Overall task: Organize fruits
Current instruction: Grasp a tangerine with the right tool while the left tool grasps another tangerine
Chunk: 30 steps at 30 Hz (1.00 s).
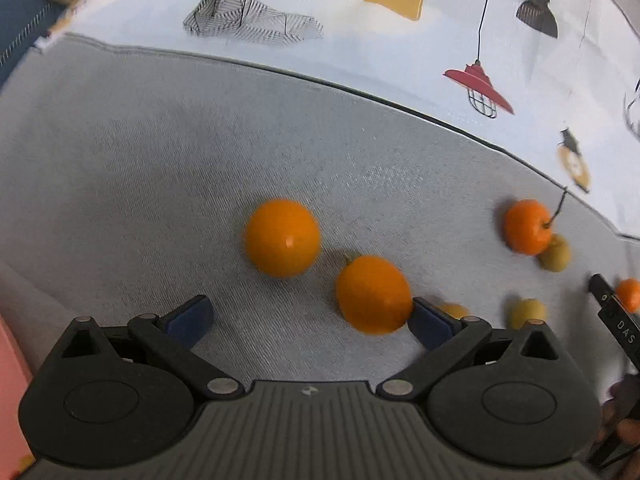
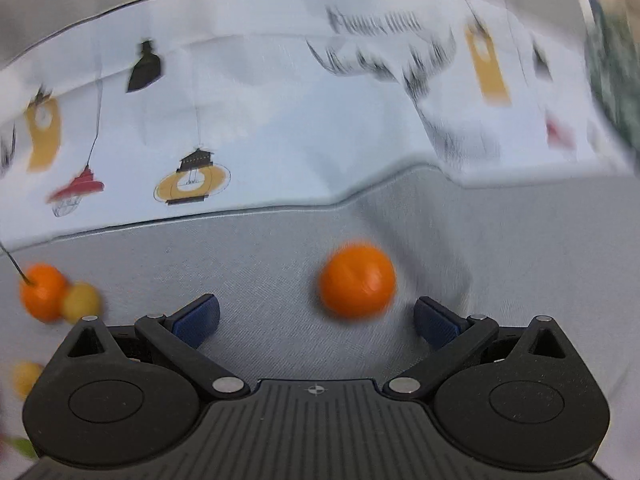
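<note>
In the left wrist view two oranges lie on grey cloth: one [image 1: 282, 237] ahead of my open left gripper [image 1: 310, 316], the other [image 1: 373, 294] close against its right finger [image 1: 430, 326]. A smaller orange with a stem [image 1: 526, 226] touches a yellow-green fruit [image 1: 556, 254] at the right. More small yellow fruits [image 1: 526, 312] lie near it. In the right wrist view my open, empty right gripper [image 2: 316, 320] has an orange [image 2: 356, 282] just ahead, between its fingers' lines. The stemmed orange [image 2: 42, 290] and yellow fruit [image 2: 82, 300] lie far left.
A white cloth printed with lamps [image 1: 400, 52] lies beyond the grey cloth's edge. A pink object [image 1: 12, 392] is at the left edge. The other gripper's black finger [image 1: 616, 320] and another orange [image 1: 630, 294] show at the far right. A yellow fruit [image 2: 26, 376] sits at the lower left.
</note>
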Each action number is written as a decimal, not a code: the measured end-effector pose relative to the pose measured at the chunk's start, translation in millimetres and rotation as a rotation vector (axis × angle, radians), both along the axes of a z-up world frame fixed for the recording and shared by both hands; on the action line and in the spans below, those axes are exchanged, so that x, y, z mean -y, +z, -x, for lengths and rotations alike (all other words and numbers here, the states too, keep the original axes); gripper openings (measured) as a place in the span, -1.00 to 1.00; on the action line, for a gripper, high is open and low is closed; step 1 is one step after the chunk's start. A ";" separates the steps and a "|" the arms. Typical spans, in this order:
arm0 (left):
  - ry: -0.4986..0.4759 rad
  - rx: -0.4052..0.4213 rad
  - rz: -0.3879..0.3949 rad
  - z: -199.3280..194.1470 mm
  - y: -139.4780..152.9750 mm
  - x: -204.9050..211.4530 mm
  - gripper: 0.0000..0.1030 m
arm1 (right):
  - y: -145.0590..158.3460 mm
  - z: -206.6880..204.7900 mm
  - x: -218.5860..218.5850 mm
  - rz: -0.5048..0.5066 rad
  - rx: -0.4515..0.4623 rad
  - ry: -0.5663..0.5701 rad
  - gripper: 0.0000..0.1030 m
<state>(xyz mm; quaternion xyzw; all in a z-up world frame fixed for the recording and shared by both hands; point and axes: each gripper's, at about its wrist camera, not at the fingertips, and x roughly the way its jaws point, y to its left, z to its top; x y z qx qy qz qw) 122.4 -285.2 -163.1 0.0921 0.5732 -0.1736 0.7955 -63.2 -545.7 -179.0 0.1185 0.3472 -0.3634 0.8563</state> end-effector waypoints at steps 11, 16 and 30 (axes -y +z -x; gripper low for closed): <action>0.026 -0.042 0.020 -12.2 5.9 -2.3 0.92 | -0.3 2.4 3.8 0.038 0.045 -0.016 0.51; 0.050 -0.098 0.080 -12.1 18.4 -21.8 -0.24 | 7.6 14.1 -0.7 0.037 0.039 -0.048 -0.25; -0.058 0.135 -0.056 40.6 98.7 -70.6 -0.24 | 83.7 98.3 -77.4 -0.048 0.156 -0.045 -0.26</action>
